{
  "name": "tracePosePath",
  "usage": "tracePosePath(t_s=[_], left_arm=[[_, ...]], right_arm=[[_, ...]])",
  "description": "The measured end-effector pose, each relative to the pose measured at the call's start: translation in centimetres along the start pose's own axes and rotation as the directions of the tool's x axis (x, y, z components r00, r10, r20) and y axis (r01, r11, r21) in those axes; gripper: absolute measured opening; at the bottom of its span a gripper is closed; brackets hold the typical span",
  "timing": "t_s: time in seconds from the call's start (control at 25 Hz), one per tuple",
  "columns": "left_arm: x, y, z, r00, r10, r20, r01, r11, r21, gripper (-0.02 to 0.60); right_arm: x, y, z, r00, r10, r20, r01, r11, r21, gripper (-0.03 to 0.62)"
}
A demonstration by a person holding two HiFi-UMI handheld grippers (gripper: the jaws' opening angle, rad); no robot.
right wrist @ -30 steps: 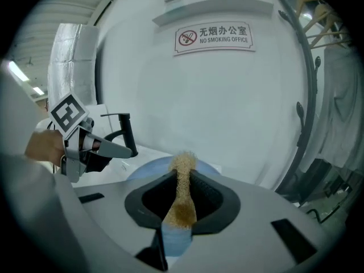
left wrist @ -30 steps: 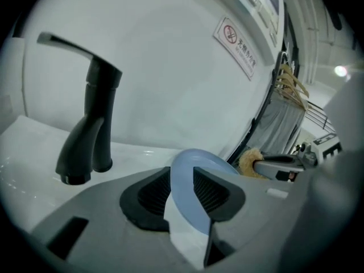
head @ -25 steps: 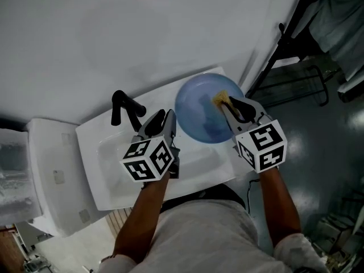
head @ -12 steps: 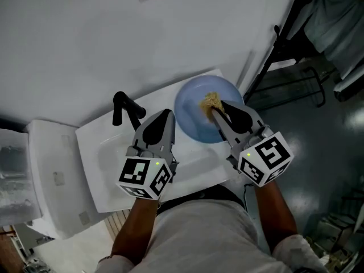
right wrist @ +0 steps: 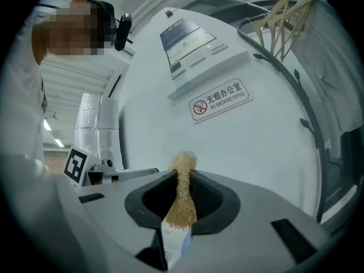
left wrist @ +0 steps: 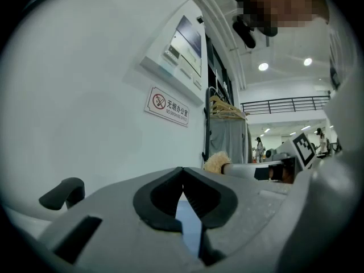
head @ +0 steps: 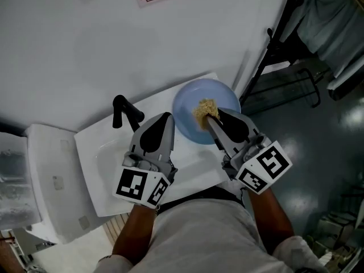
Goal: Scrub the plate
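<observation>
— How do the tongs stand?
— The left tongs point(head: 166, 118) have just closed tip to tip, with nothing pinched. The right tongs point(head: 209, 118) are clamped on a yellow scrubber point(head: 205, 108).
— And the plate?
— The blue plate point(head: 187, 110) lies at the right end of the white sink point(head: 108, 158), beneath the scrubber. I cannot tell whether they touch. A black faucet point(head: 121, 111) stands to its left, by the wall.

Pale blue plate point(head: 186, 111), apparently straw-coloured scrubber point(head: 205, 107), white sink point(head: 107, 157).

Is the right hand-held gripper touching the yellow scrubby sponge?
Touching. The right gripper view shows the right hand-held gripper with both jaws pressed against the sponge.
</observation>
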State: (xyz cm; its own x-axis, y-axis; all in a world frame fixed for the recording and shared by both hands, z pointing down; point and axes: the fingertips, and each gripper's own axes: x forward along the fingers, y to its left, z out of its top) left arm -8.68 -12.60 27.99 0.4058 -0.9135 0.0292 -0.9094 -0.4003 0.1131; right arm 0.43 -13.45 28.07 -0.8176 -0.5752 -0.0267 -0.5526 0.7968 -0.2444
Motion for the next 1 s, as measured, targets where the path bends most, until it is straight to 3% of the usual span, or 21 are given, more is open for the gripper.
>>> tracePosePath(t_s=[0.44,1.0], left_arm=[[-1.4,-2.0,1.7,0.992,-0.087,0.092,0.084,0.995,0.045,0.017],[-1.2,-2.6,1.7,0.988,-0.111,0.106,0.107,0.993,0.042,0.017]], right_arm=[[-0.9,2.2,1.0,0.998,0.018,0.065,-0.013,0.996,-0.086,0.061],[-1.3,2.5,0.9,0.998,0.009,0.065,-0.001,0.992,-0.129,0.061]])
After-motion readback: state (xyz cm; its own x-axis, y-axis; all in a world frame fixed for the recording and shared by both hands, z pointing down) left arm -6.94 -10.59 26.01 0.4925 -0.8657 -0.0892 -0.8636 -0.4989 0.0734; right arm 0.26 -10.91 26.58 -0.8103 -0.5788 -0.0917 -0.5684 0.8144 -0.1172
